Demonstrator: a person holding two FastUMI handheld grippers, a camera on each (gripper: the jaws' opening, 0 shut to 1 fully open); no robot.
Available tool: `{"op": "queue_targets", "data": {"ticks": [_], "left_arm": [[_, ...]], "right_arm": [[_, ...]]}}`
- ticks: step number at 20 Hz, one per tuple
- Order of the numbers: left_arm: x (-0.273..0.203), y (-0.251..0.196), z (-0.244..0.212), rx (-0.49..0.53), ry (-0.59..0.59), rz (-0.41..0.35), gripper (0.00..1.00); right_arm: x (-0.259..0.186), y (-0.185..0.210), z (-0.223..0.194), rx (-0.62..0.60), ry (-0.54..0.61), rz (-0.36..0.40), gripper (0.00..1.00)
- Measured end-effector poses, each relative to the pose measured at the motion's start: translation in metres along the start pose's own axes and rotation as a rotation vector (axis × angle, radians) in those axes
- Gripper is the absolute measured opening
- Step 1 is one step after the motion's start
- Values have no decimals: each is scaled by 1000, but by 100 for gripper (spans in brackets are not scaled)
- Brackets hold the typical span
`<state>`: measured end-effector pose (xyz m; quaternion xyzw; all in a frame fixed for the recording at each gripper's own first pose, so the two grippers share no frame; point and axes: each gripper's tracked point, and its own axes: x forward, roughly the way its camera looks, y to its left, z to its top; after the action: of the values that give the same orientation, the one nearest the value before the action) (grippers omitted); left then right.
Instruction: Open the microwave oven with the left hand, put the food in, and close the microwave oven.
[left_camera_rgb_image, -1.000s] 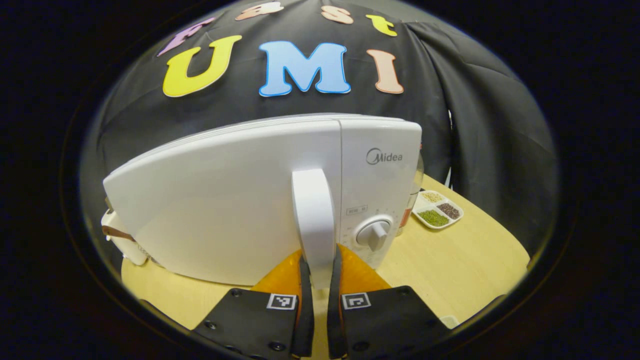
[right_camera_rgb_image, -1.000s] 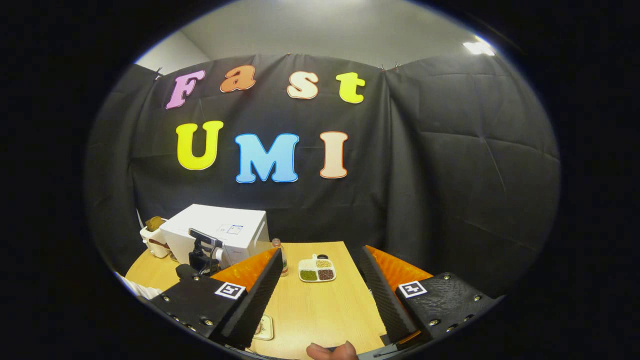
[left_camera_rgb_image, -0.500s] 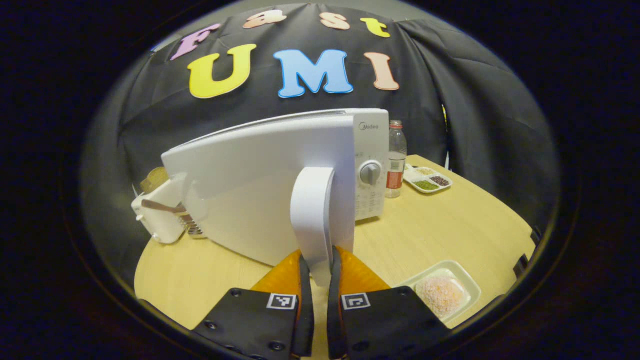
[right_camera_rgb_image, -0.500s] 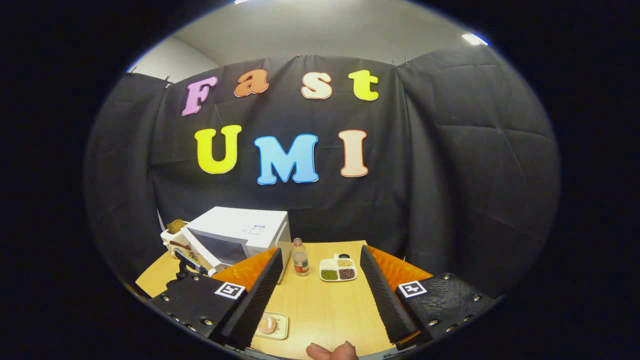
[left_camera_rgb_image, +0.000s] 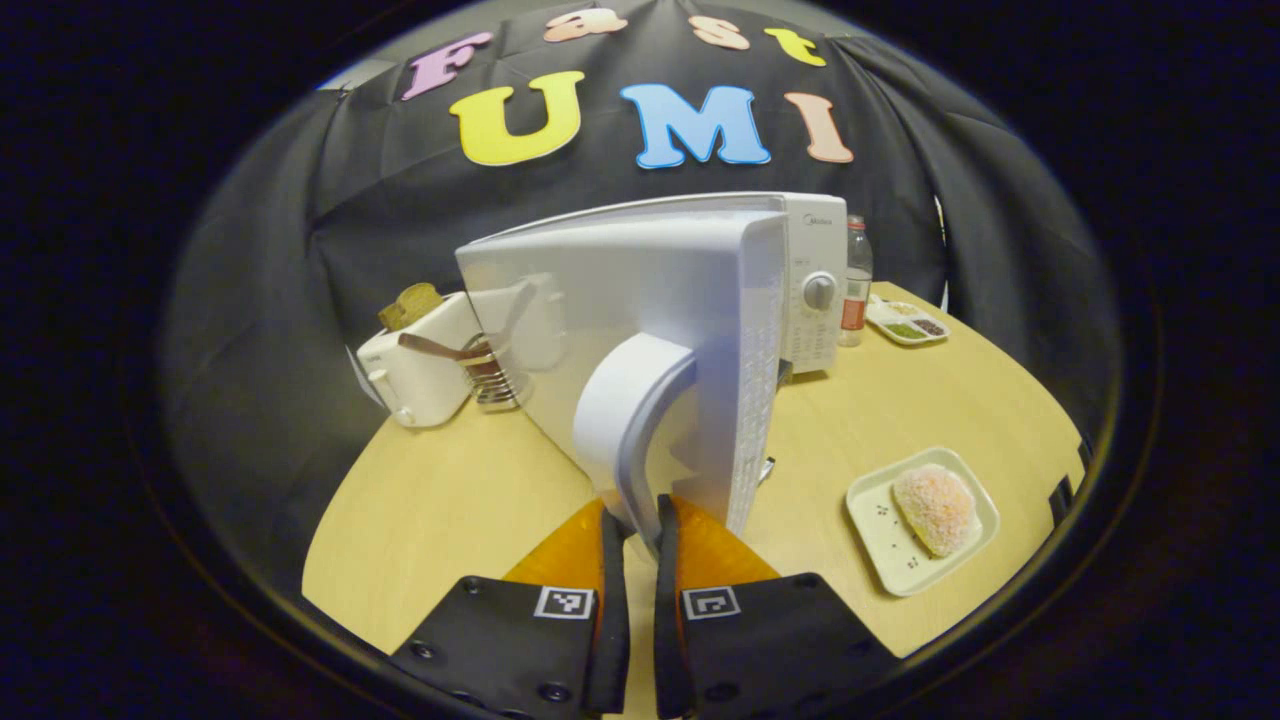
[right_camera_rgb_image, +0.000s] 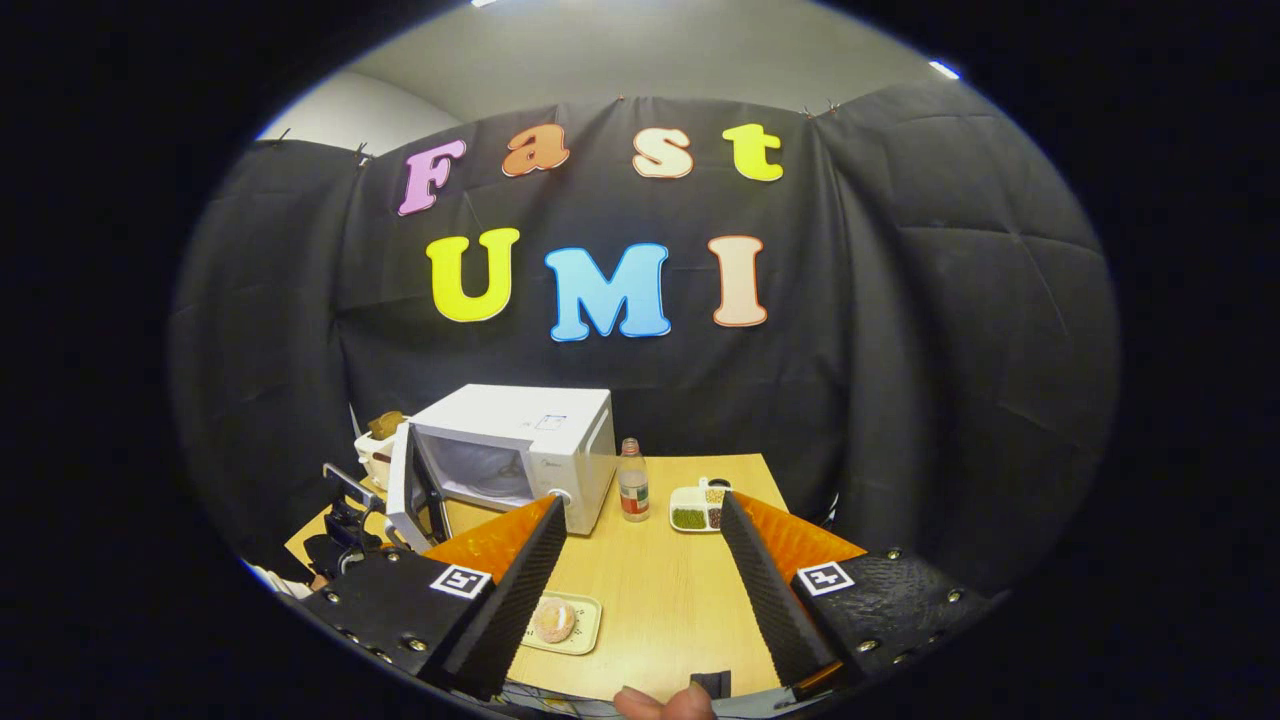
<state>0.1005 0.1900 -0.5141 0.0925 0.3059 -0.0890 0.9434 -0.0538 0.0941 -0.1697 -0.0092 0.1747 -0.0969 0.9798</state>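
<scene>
My left gripper (left_camera_rgb_image: 632, 520) is clamped on the white handle (left_camera_rgb_image: 625, 420) of the microwave door (left_camera_rgb_image: 640, 320), both fingers pressing it, and the door stands swung out from the microwave oven (right_camera_rgb_image: 520, 450). My right gripper (right_camera_rgb_image: 640, 560) has its fingers spread wide with nothing between them, above the table (right_camera_rgb_image: 660, 590). The food (left_camera_rgb_image: 935, 508) lies on a small plate (left_camera_rgb_image: 880, 525) on the table, right of the door and apart from it.

white microwave oven (left_camera_rgb_image: 640, 270), white door handle (left_camera_rgb_image: 625, 420) | pale wood surface (left_camera_rgb_image: 450, 510) | cream plate (left_camera_rgb_image: 880, 520) with pinkish-orange speckled food (left_camera_rgb_image: 935, 508) | white toaster (left_camera_rgb_image: 415, 365), brown toast (left_camera_rgb_image: 410, 303) | white divided dish (right_camera_rgb_image: 690, 506): green, dark brown, tan fillings | clear bottle (right_camera_rgb_image: 632, 482), red label
</scene>
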Motion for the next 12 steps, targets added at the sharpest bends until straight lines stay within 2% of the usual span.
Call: {"op": "queue_targets", "data": {"ticks": [6,10,12], "left_arm": [[-21,60,-26,-2,-24,-56,18],[-27,111,-44,-31,-44,-48,18],[-29,127,-49,-75,-44,-70,18]], "right_arm": [[16,65,-32,19,94,-29,96],[42,106,-55,-38,148,-18,95],[54,120,-66,-62,171,-8,95]]}}
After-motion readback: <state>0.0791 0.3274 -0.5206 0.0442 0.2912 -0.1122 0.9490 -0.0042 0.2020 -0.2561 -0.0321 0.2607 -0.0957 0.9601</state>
